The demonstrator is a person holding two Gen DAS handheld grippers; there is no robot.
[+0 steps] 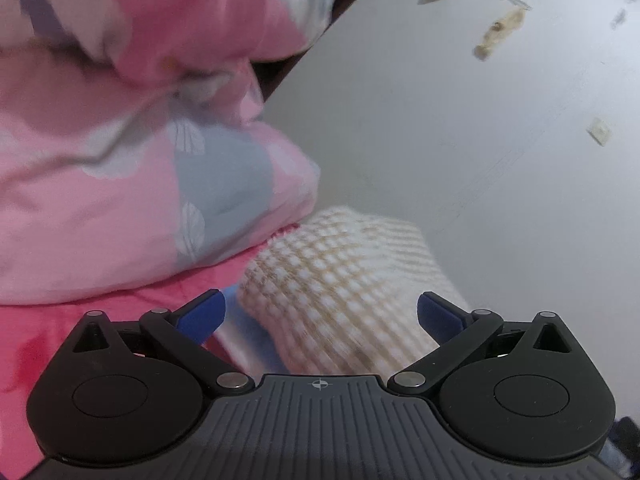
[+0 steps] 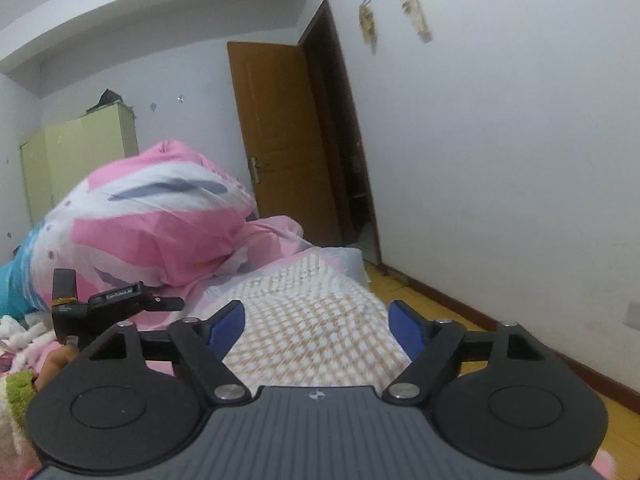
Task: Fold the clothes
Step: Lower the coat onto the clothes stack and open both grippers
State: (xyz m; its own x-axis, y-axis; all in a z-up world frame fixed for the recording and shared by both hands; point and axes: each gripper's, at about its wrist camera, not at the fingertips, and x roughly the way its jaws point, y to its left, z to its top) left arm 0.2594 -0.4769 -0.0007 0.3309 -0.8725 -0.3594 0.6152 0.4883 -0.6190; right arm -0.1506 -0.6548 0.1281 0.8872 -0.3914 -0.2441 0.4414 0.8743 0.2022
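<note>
A: Low in the left wrist view, the left gripper (image 1: 321,316) has its blue pads spread, holding nothing; the cream-and-tan checked knitted garment (image 1: 340,280) lies between and beyond them, beside the pink feather-print quilt (image 1: 120,200).

B: Then I'd lower and find a clear edge before pinching.

A: Low-centre in the right wrist view, the right gripper (image 2: 316,324) is spread too, empty, over the same garment (image 2: 316,312).

B: Take matching corners, I think, so the fold lands square.
</note>
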